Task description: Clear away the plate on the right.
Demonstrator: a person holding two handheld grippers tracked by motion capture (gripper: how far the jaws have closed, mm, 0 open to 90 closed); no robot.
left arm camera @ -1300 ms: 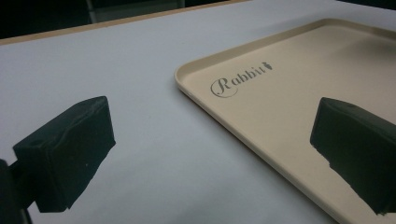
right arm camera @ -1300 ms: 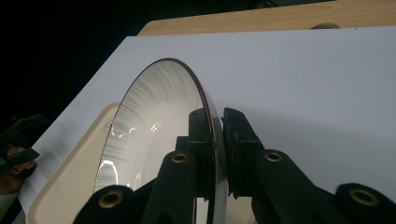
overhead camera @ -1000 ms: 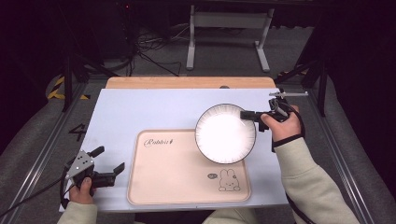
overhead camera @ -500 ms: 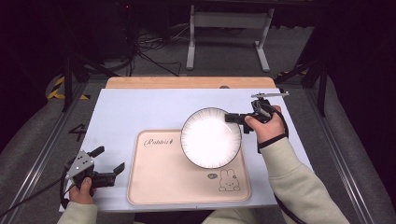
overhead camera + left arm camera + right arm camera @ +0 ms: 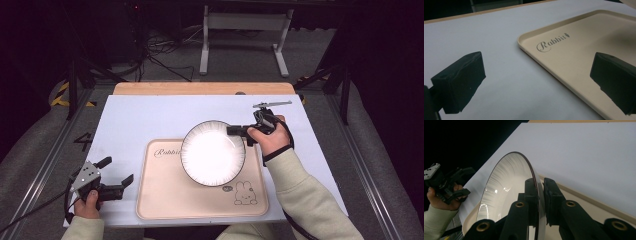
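Clamped on the rim of a white plate (image 5: 212, 152) is the right gripper (image 5: 239, 131), its jaws pressed against the two sides of the edge, as is seen closely in the right gripper view. Nothing is carried on the plate, a round, glossy dish with fine dark ribbing around its border. It is held over the far part of a beige tray (image 5: 200, 195), a smooth rounded rectangle printed with the word "Rabbit" and a small rabbit drawing, laid on a pale blue table cover (image 5: 140, 120). Compared with half a second before, the plate has been shifted leftward and nearer. The left gripper (image 5: 116, 171) is held wide open with nothing between its jaws, just beside the tray's left edge.
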